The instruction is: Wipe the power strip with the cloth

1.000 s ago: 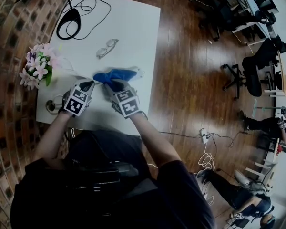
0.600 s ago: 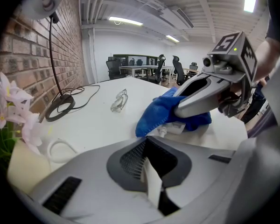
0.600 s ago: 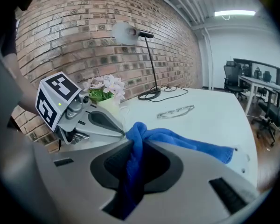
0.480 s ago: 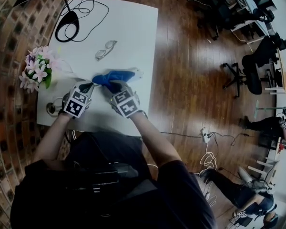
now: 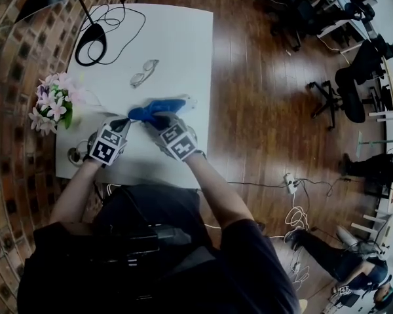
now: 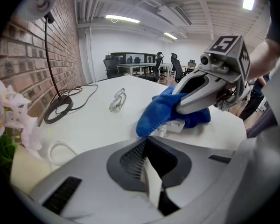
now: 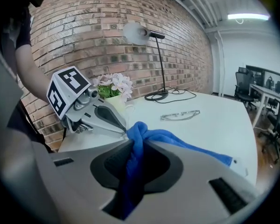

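Your right gripper (image 7: 133, 148) is clamped on a bunched fold of the blue cloth (image 7: 177, 141). The cloth runs forward from its jaws and drapes over the power strip (image 6: 179, 125) near the middle of the white tabletop (image 5: 177, 51). Only a bit of the strip's white body peeks out from under it. Your left gripper (image 6: 147, 143) is closed tight on the strip's white cord (image 6: 162, 130), just short of the cloth's near edge, and the two grippers' tips sit close beside each other.

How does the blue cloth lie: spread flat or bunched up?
Bunched up. The cloth is gathered into a twisted fold between the jaws of the right hand-held gripper and draped over the power strip, not laid flat.
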`<state>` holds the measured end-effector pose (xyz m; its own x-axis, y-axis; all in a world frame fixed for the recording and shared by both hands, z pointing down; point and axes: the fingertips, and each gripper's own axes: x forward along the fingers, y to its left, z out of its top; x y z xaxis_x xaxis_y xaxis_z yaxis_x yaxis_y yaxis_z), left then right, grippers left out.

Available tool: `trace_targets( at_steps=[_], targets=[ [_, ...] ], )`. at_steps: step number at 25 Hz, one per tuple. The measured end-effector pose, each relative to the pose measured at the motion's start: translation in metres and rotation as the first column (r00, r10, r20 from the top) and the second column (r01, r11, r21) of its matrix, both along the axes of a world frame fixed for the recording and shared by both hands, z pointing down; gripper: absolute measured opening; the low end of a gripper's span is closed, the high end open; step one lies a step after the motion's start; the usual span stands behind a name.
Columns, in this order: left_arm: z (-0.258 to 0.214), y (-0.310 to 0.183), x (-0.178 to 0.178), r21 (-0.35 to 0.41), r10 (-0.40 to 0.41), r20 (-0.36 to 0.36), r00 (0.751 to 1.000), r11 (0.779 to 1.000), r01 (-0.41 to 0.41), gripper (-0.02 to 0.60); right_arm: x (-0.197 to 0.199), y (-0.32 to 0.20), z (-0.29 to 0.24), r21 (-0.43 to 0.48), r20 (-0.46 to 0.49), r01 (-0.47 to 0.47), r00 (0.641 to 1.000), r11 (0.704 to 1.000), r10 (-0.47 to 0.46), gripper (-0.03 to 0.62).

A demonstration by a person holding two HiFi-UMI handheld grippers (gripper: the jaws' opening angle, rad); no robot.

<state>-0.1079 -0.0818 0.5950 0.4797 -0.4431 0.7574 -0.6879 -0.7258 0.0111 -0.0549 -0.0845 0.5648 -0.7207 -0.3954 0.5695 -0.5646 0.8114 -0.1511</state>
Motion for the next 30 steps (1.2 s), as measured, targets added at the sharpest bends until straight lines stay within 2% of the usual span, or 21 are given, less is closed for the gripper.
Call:
trace_targets(
  at_steps=[5,16,30],
  targets=[
    [-0.001,-0.001,0.0,0.0,-0.005,0.007,1.0,1.0,0.005,0.014,0.01,-0.003,-0.001,0.01,-0.002,-0.012,1.0,1.0,0.012,0.063],
    [-0.001,0.0,0.0,-0.006,-0.03,0.015,0.999,1.0,0.03,0.014,0.053,-0.023,0.0,0.014,0.011,-0.099,0.995,0.995,0.099,0.063],
    [-0.002,0.0,0.001,-0.019,-0.069,0.06,0.996,0.997,0.07,0.014,0.117,-0.046,-0.001,0.03,0.035,-0.247,0.969,0.969,0.246,0.063]
  ],
)
